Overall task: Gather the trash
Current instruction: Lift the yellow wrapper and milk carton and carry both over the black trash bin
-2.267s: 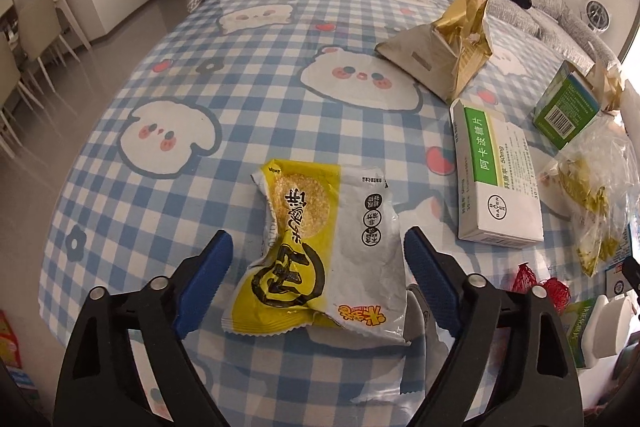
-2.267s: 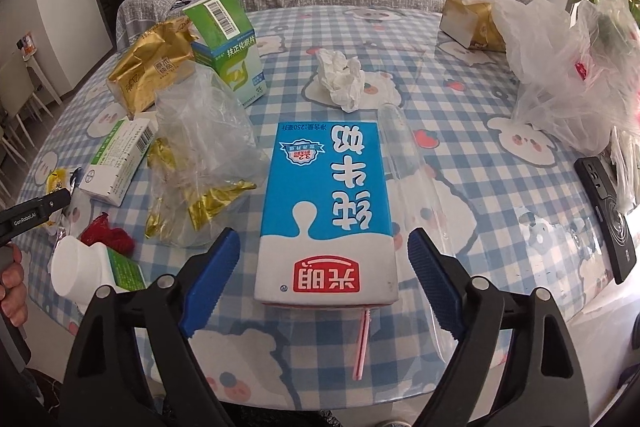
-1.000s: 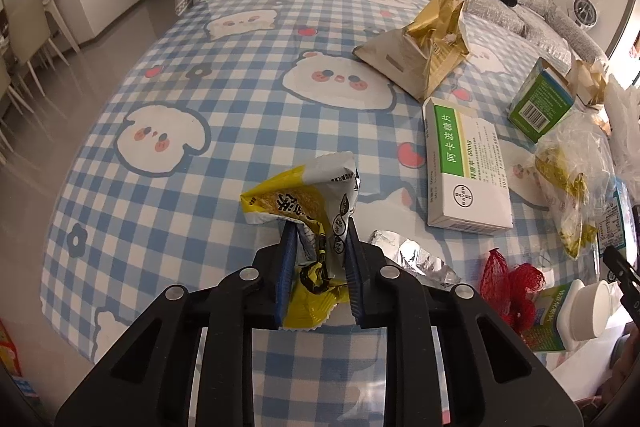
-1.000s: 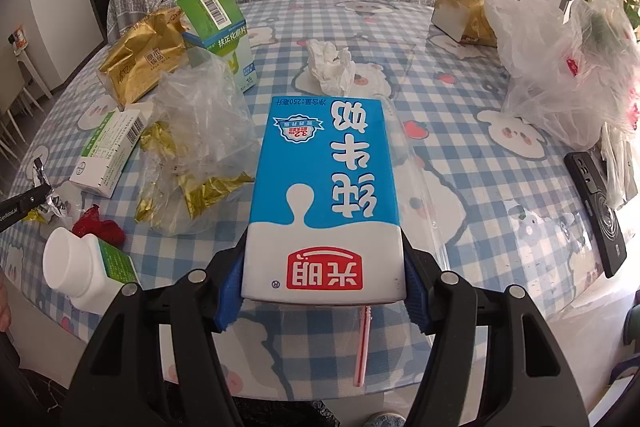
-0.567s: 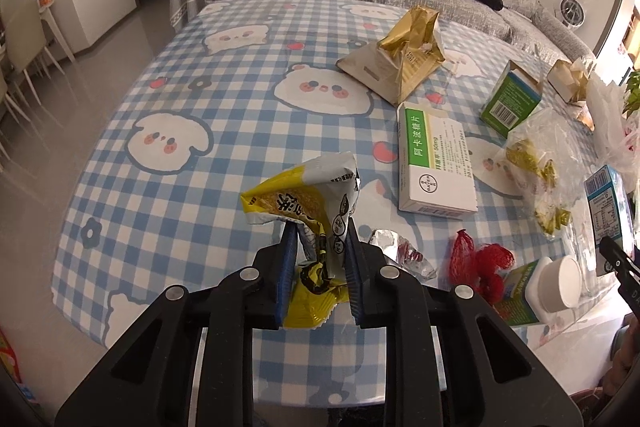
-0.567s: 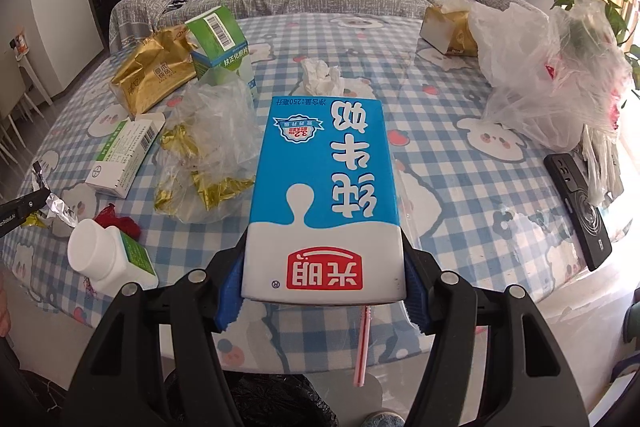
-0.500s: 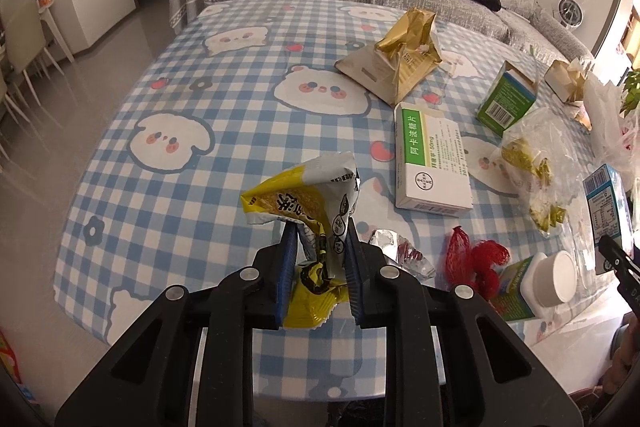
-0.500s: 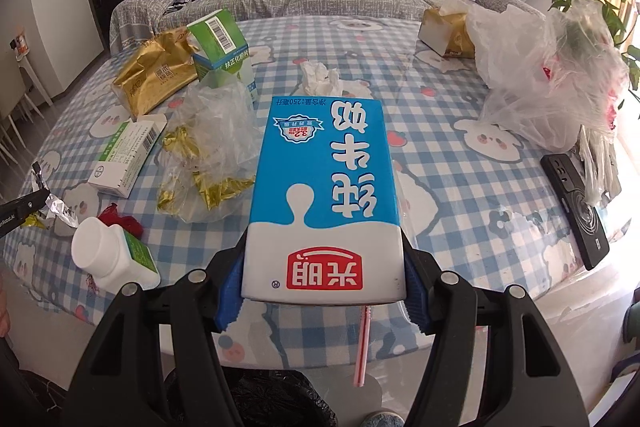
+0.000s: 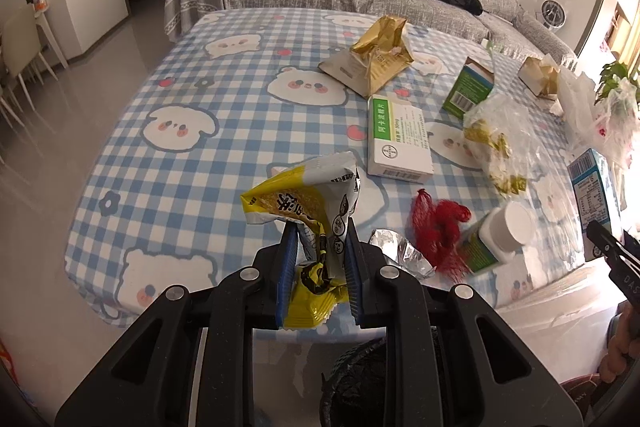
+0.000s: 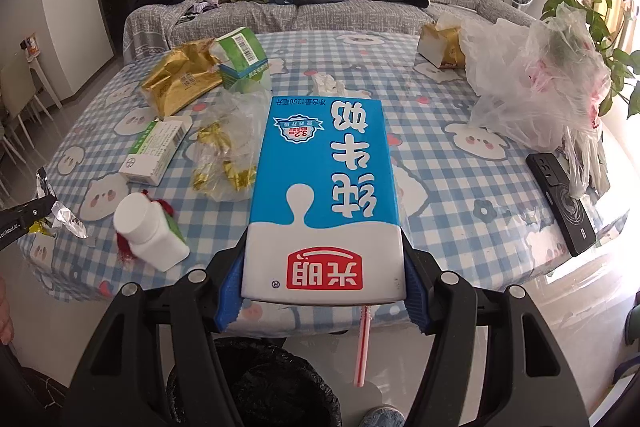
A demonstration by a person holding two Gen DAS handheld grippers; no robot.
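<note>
left claw point(image 9: 318, 259) clamping yellow wrapper point(image 9: 304, 203), apparently crumpled

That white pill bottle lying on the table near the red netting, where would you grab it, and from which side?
Across its round body, I would say, coming from above. The white pill bottle lies on its side on the table, so its curved sides are exposed for two fingers to straddle. The wide cap end looks harder to span, and the red netting crowds one side, so keep the fingers clear of it.
</note>
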